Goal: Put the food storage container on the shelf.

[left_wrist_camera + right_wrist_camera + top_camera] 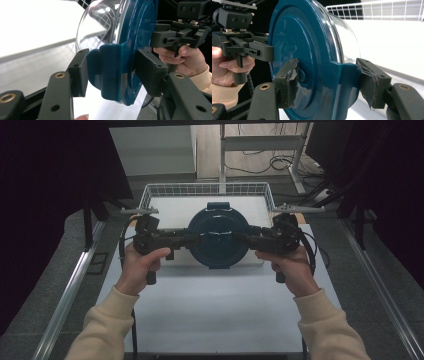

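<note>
One round container (218, 236) with a teal lid and clear body is held between two grippers near the bench's (215, 315) far edge, before one wire basket (207, 190). The left gripper (192, 239) and right gripper (246, 238) each clamp one side latch tab.

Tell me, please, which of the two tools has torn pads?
The right tool: its pads are ragged and peeling where they clamp the container, while the left tool has smooth, intact ones.
</note>
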